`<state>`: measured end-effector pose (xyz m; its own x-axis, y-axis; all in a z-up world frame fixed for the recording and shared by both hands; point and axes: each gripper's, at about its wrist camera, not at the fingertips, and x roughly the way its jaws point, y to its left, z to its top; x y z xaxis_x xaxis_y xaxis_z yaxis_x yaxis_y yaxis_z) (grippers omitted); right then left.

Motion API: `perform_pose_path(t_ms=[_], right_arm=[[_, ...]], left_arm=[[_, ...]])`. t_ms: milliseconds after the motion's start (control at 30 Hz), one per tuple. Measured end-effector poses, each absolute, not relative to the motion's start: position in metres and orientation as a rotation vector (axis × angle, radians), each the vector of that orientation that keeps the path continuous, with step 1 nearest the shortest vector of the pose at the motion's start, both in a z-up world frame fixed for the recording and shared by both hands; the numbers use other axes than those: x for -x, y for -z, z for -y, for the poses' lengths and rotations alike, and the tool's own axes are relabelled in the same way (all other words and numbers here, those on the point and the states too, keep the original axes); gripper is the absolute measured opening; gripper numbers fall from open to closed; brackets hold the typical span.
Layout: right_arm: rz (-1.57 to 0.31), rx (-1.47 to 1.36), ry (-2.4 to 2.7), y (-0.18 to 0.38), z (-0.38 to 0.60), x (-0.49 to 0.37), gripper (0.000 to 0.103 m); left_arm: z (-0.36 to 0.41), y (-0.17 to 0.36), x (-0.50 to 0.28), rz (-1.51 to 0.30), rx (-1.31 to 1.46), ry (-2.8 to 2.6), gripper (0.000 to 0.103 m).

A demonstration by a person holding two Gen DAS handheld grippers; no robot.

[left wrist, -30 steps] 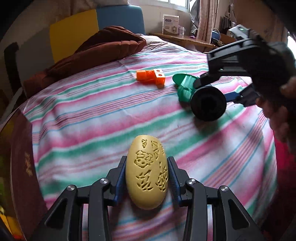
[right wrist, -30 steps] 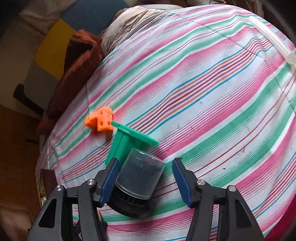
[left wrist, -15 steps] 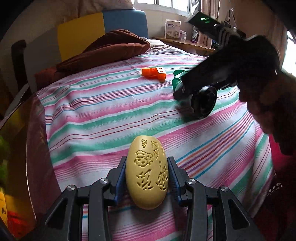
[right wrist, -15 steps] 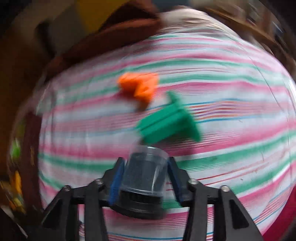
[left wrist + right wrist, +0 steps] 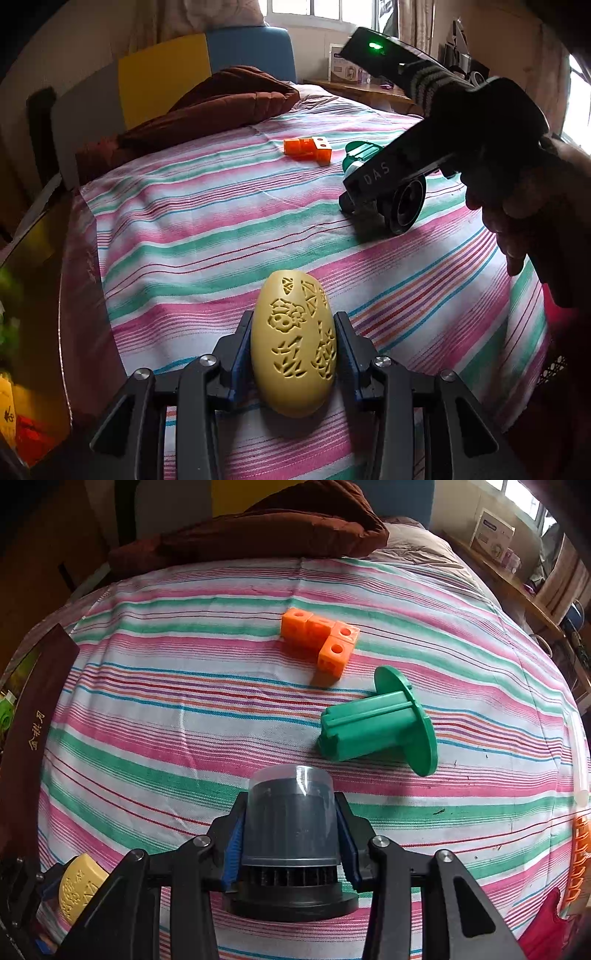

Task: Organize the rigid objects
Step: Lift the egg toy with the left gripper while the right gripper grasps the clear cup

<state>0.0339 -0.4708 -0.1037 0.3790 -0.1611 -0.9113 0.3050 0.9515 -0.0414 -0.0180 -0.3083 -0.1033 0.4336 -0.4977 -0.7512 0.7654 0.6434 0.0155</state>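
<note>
Pressing on both flanks of the yellow carved egg (image 5: 293, 347), the blue pads of the left gripper (image 5: 293, 350) are seen closed to about the egg's width, so the egg is firmly held, its tip pointing toward twelve o'clock in the left wrist view. In the same manner the dark cylinder with a clear cap (image 5: 291, 819) is clamped between the fingers of the right gripper (image 5: 291, 827), narrowed to the cylinder's sides, with its ribbed black base nearest the camera. Both held things are carried low over the striped bedspread (image 5: 166, 738); whether either touches the cloth cannot be told. Beyond the right fingers, at about one o'clock, the green flanged spool (image 5: 376, 723) is found lying on its side, and further out at twelve o'clock the orange L-shaped block (image 5: 321, 638) rests flat, just apart from the spool. In the left view the same block and spool are placed at one o'clock, beside the right gripper and the hand (image 5: 524, 206) that carries it. Trouble is judged likeliest from the egg's smooth, rounded sides, by which a slip out of the pads could be caused if it is tilted or bumped. The cylinder could also be knocked against the spool, which might roll on the soft bed.
</note>
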Motion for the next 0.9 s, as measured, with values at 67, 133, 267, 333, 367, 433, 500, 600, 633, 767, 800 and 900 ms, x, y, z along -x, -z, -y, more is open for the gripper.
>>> perform_pose_path(t_ms=[67,133,267,333,367,433,500,600,633,767,800,900], right_arm=[[-1.145,-0.120,0.301,0.104,0.469,-0.036,0.043],[-1.146,-0.111,0.298,0.105,0.469,-0.038,0.043],[-1.148,-0.095,0.295,0.103,0.467,-0.037,0.043],[-1.151,-0.078,0.294,0.103,0.465,-0.037,0.043],[-1.153,-0.075,0.292,0.103,0.465,-0.037,0.043],[-1.157,-0.078,0.288,0.103,0.466,-0.037,0.043],[-1.160,-0.087,0.284,0.103,0.466,-0.036,0.043],[-1.156,-0.081,0.287,0.104,0.466,-0.036,0.043],[-1.153,-0.076,0.289,0.104,0.465,-0.036,0.043],[-1.145,-0.139,0.288,0.105,0.473,-0.034,0.044],[-1.141,-0.157,0.288,0.105,0.475,-0.034,0.044],[-1.130,-0.137,0.291,0.105,0.473,-0.034,0.044]], left_arm=[[0.308,0.103,0.020,-0.783,-0.390,0.805,0.042],[0.309,0.102,0.020,-0.784,-0.392,0.800,0.042],[0.310,0.101,0.022,-0.785,-0.399,0.784,0.042],[0.310,0.099,0.022,-0.795,-0.393,0.775,0.042],[0.310,0.099,0.022,-0.795,-0.395,0.774,0.042],[0.307,0.098,0.022,-0.797,-0.395,0.774,0.042],[0.305,0.097,0.022,-0.801,-0.393,0.775,0.042],[0.298,0.095,0.021,-0.817,-0.362,0.774,0.042],[0.294,0.093,0.020,-0.819,-0.348,0.775,0.042],[0.282,0.087,0.021,-0.823,-0.321,0.782,0.042],[0.279,0.085,0.022,-0.817,-0.318,0.786,0.042],[0.272,0.077,0.024,-0.808,-0.296,0.805,0.042]])
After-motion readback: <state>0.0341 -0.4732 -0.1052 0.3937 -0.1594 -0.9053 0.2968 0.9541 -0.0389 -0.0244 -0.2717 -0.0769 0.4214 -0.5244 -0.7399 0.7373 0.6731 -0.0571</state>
